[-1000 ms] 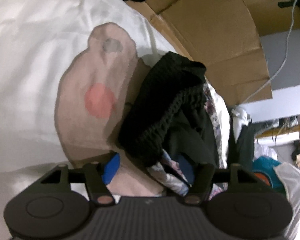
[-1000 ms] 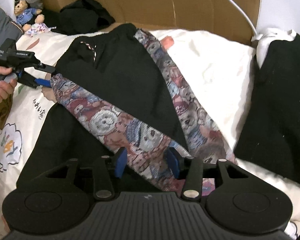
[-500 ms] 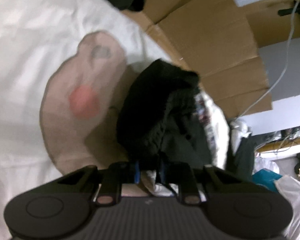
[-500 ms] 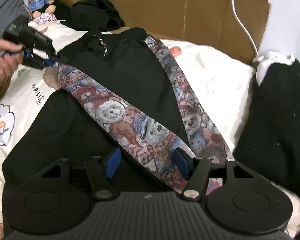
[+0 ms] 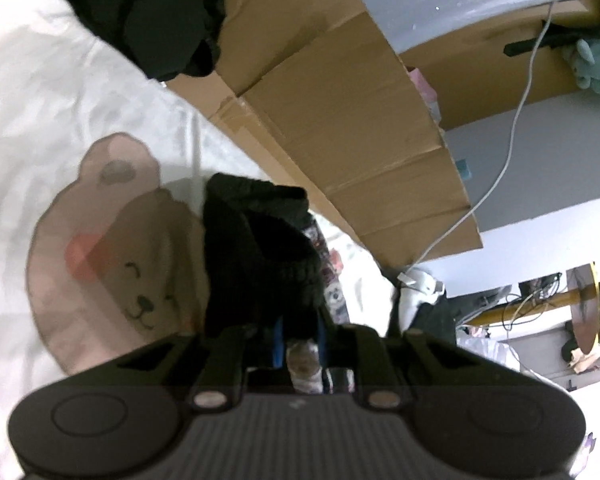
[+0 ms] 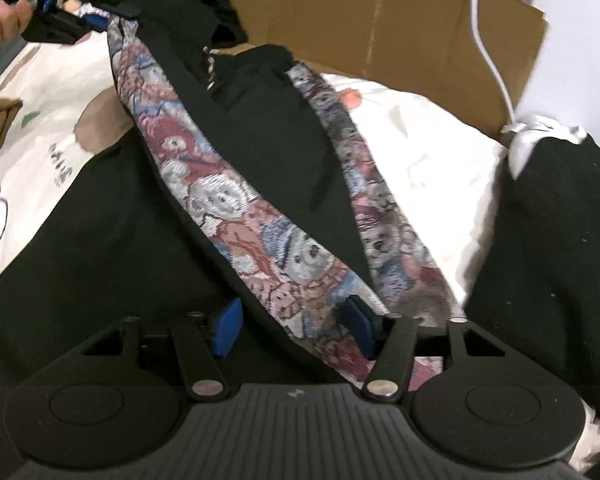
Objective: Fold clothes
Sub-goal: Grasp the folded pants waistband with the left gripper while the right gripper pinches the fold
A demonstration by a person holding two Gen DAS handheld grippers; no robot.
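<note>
The right gripper (image 6: 294, 330) has its jaws wide apart around a teddy-bear band of the black garment (image 6: 260, 148) on the bed sheet (image 6: 420, 152). Farther off, the left gripper (image 5: 299, 342) pinches the garment's corner, lifted. A cardboard box (image 6: 380, 20) stands behind.

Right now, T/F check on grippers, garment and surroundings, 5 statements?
1. The left gripper is shut on the black garment. True.
2. The right gripper is clamped on the bear-patterned band. False: its jaws stand open, the band lying between them.
3. A brown cardboard box stands behind the garment. True.
4. The bedsheet is plain blue. False: it is white with a cartoon bear print.
5. A white cable runs over the cardboard. True.
</note>
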